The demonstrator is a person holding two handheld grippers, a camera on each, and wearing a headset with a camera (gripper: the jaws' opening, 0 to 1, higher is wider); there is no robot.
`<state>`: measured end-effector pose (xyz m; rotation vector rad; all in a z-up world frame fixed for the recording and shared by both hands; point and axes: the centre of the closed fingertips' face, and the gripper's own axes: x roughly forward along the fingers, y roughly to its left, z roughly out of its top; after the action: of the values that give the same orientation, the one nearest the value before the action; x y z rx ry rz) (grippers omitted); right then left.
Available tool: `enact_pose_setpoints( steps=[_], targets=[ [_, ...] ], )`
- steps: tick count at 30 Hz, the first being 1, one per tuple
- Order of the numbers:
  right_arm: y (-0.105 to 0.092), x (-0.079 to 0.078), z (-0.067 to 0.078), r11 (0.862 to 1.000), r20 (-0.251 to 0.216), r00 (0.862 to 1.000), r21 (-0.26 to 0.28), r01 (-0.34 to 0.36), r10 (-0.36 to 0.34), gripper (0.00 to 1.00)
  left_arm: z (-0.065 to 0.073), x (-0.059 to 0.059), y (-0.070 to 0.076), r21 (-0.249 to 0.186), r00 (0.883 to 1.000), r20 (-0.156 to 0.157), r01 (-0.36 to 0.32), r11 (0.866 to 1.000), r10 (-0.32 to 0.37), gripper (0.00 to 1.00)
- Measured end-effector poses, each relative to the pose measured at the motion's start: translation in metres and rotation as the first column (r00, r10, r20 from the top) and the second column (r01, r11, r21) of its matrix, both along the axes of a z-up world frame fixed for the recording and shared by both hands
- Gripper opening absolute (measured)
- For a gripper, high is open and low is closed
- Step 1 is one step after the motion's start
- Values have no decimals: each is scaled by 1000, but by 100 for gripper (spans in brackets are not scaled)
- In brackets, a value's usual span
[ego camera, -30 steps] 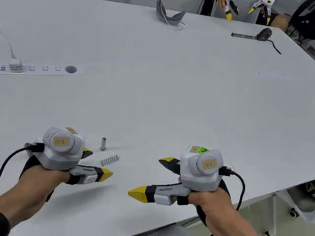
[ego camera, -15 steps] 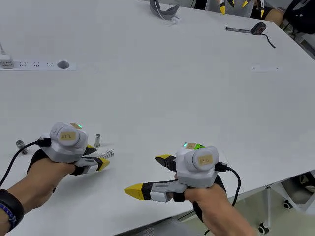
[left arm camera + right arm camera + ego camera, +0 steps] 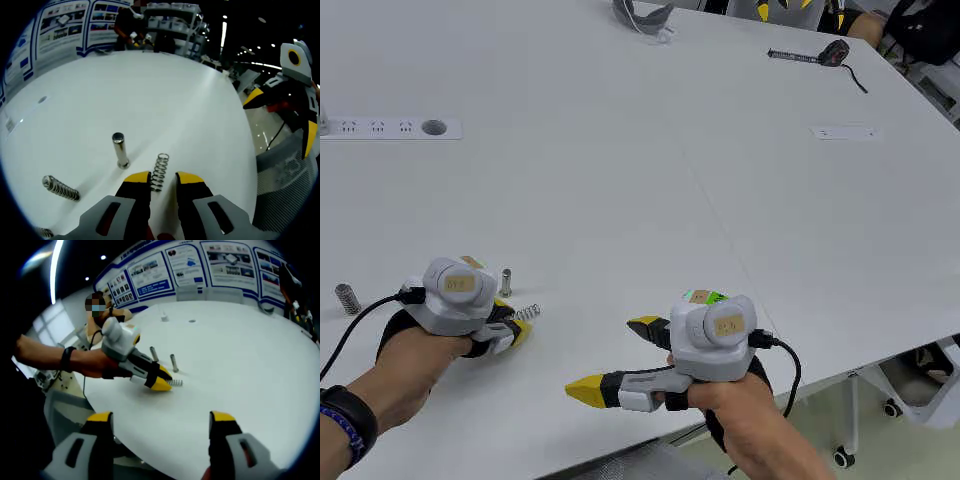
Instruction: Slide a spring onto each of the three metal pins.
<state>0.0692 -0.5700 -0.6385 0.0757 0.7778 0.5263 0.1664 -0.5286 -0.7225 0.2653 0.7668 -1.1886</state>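
A small spring (image 3: 527,312) lies flat on the white table (image 3: 650,180), just right of an upright metal pin (image 3: 505,282). My left gripper (image 3: 510,322) is low on the table. In the left gripper view its yellow jaws (image 3: 163,178) stand narrowly apart on either side of the near end of the spring (image 3: 160,170), with the pin (image 3: 118,149) to the left. A pin wrapped in a spring (image 3: 60,187) sits farther left, and also shows in the head view (image 3: 347,298). My right gripper (image 3: 616,358) hovers wide open near the front edge, holding nothing (image 3: 161,419).
A power strip (image 3: 380,128) lies at the far left. A tape measure (image 3: 830,52), a grey curved object (image 3: 640,15) and a paper label (image 3: 840,132) are at the far side. The table's front edge (image 3: 790,360) runs just beyond my right hand.
My left gripper has moved forward onto the spring's near end and its jaws have narrowed. The spring stays beside the pin. The right gripper stays wide open.
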Motion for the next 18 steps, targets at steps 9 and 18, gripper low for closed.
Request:
enact_pose_setpoints(
  steps=[9,18],
  targets=[
    [2,3,2,1000,5,1000,3,-3,3,80,-7,0,4,62,996,73,48,997,-52,12],
    [9,6,2,1000,8,1000,6,-15,15,80,-8,2,23,104,995,86,43,994,-52,11]
  ],
)
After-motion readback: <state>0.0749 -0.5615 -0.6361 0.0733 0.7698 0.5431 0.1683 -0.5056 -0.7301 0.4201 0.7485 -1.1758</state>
